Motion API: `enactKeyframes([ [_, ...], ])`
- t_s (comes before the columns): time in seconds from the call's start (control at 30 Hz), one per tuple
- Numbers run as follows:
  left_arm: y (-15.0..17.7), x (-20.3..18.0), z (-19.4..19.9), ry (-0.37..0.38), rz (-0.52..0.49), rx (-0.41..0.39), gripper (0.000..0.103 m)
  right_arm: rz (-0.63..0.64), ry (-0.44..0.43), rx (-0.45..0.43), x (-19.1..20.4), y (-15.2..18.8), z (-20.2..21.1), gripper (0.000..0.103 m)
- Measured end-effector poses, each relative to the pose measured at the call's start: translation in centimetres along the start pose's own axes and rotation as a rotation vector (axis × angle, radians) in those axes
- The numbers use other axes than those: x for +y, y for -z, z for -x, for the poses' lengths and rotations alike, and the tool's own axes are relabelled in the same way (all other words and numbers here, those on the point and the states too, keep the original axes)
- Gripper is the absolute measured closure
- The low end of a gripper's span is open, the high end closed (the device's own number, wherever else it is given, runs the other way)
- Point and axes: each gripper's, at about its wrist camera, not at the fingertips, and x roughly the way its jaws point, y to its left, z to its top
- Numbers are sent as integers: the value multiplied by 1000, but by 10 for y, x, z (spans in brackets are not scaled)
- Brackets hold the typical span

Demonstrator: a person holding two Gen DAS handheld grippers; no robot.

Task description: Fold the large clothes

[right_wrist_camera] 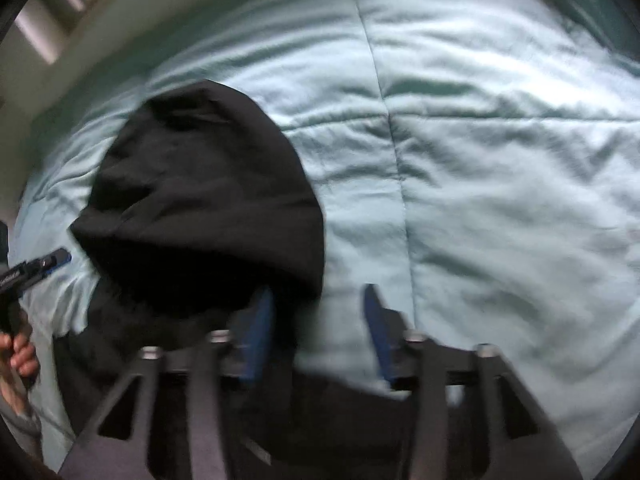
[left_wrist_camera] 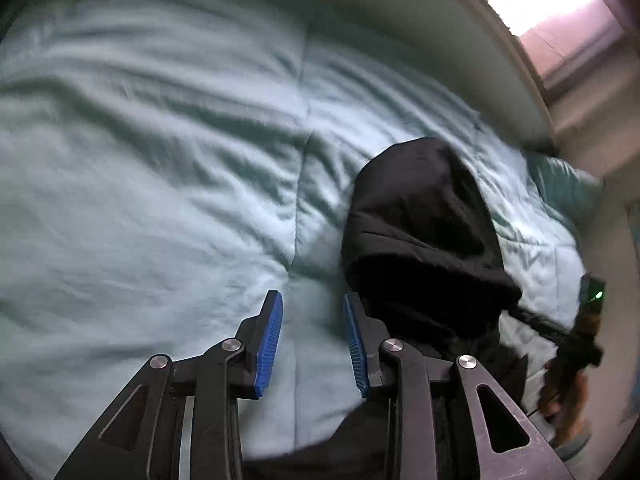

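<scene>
Hoodie on comforter, between both grippers

Black tongs, ribbed blue pads

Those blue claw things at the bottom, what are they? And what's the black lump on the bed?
Each is a grabbing tool that a person holds, one in each hand, with a small camera looking along its blue fingers. One picture comes from the left tool, the other from the right tool. Both are open and hold nothing. The black lump is a hooded garment lying on a pale green bed cover, waiting to be folded. At the picture's edge you can see the person's hand.
</scene>
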Motion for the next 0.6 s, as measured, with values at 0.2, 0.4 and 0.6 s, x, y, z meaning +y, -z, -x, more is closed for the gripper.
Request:
enactKeyframes([
  [0.2, -38, -56, 20, 96, -95, -84, 62, 22, -52, -112, 33, -25, 33, 41],
  [0.4, -39, -58, -66, 54, -89, 146, 62, 57, -18, 19, 64, -51, -29, 42],
  [0.6, -12, -14, -97, 116, 31, 193, 63, 32, -26, 104, 45, -22, -80, 47],
])
